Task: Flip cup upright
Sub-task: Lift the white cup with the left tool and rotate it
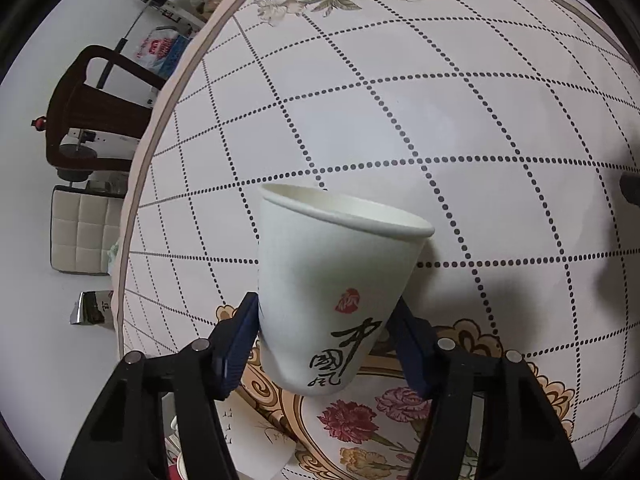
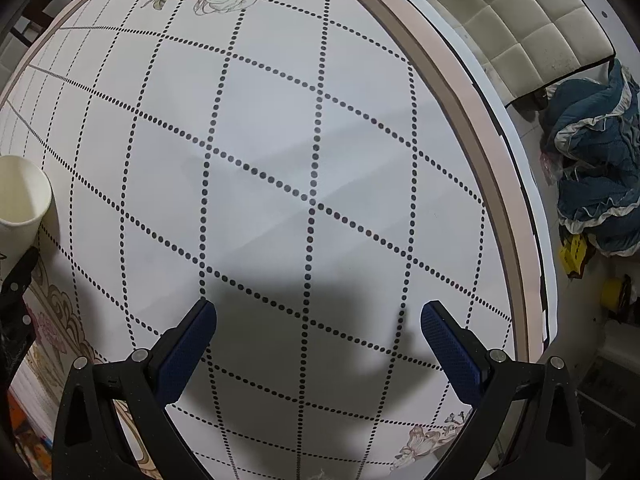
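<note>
A white paper cup [image 1: 332, 280] with black calligraphy and a red seal sits between the blue pads of my left gripper [image 1: 326, 312], mouth up and tilted a little to the right, above the table [image 1: 440, 128]. The gripper is shut on its lower body. The cup's rim also shows at the left edge of the right wrist view [image 2: 22, 196], with the left gripper's finger under it. My right gripper [image 2: 318, 316] is open and empty over the dotted tablecloth [image 2: 300, 160], apart from the cup.
The round table has a tan rim [image 1: 168, 92]. A dark wooden chair [image 1: 92, 112] and a cushioned stool [image 1: 84, 232] stand to the left of it. A padded seat [image 2: 520, 28] and a blue cloth heap [image 2: 596, 168] lie off the right side.
</note>
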